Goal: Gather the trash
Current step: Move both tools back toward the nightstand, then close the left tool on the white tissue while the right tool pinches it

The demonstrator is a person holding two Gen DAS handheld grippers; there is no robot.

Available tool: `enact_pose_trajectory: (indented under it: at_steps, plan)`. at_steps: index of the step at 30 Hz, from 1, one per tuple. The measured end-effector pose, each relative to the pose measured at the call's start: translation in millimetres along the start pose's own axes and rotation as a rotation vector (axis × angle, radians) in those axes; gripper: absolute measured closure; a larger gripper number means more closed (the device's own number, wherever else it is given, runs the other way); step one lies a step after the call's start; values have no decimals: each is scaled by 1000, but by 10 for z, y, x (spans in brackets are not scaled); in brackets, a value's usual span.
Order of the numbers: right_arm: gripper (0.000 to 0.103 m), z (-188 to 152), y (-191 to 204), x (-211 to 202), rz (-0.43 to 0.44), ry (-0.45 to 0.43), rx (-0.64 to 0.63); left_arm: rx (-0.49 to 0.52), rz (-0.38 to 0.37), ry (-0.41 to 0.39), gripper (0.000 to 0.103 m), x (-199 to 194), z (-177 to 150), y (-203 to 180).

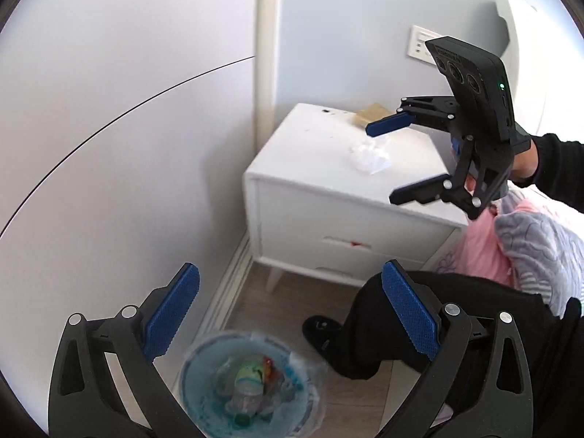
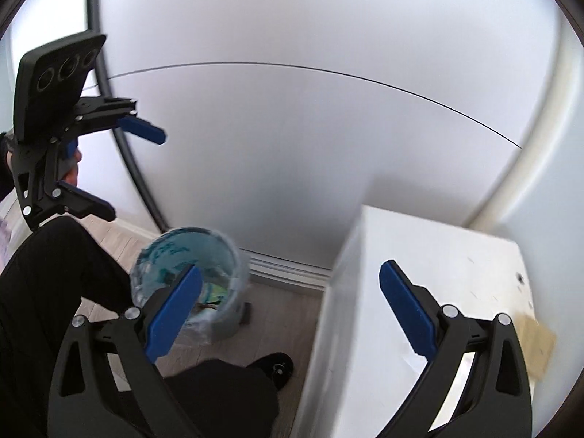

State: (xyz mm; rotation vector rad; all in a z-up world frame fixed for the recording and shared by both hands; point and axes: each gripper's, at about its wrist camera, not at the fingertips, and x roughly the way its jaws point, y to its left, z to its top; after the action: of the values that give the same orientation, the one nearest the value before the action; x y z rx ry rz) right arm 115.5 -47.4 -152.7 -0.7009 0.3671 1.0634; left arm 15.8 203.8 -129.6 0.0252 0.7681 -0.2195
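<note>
Crumpled white tissue (image 1: 369,156) sits on the nightstand (image 1: 310,168), shapeless, no clear long axis; right hand-held gripper (image 1: 392,162) hangs above it, jaws spread; left hand-held gripper (image 1: 288,314) spread wide over the lined bin (image 1: 252,376), contents blurred, rim partly cut off.

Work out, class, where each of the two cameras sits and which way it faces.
Left wrist: on the left tool, facing down over the bin towards the nightstand with crumpled tissue; shows right tool, a sleeve, a dark trouser leg.
Right wrist: on the right tool, facing the wall, nightstand edge and bin; shows left tool, a leg.
Shared: bin, nightstand, tan cardboard.
</note>
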Motion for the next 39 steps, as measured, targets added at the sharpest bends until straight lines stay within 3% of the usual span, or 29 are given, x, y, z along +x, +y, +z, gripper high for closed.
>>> enact_pose_trajectory:
  at_steps: [9,19,25,32,34,35,39]
  plan:
    - [8,-553,-809,-437,-160,-13,237,83,-126,-3,6,578,522,-504]
    - [8,-912,-1337,-371,-147,5,408,149,-175,58,6,1291,901,-960]
    - [8,-1035,-1562,-297,-119,18,482,94,-171,98,6,1648,1028,-976]
    - [9,-1077,-1727,-146,-76,33,504,121,-208,115,12,1984,1113,-1028]
    - [19,-1086,-1754,-81,-58,43,500,134,-223,128,12,2095,1123,-1053]
    - [32,-1091,-1765,-47,-49,51,498,140,-226,129,13,2139,1126,-1062]
    - [34,-1096,-1777,65,-29,64,487,158,-227,135,26,2296,1140,-1077]
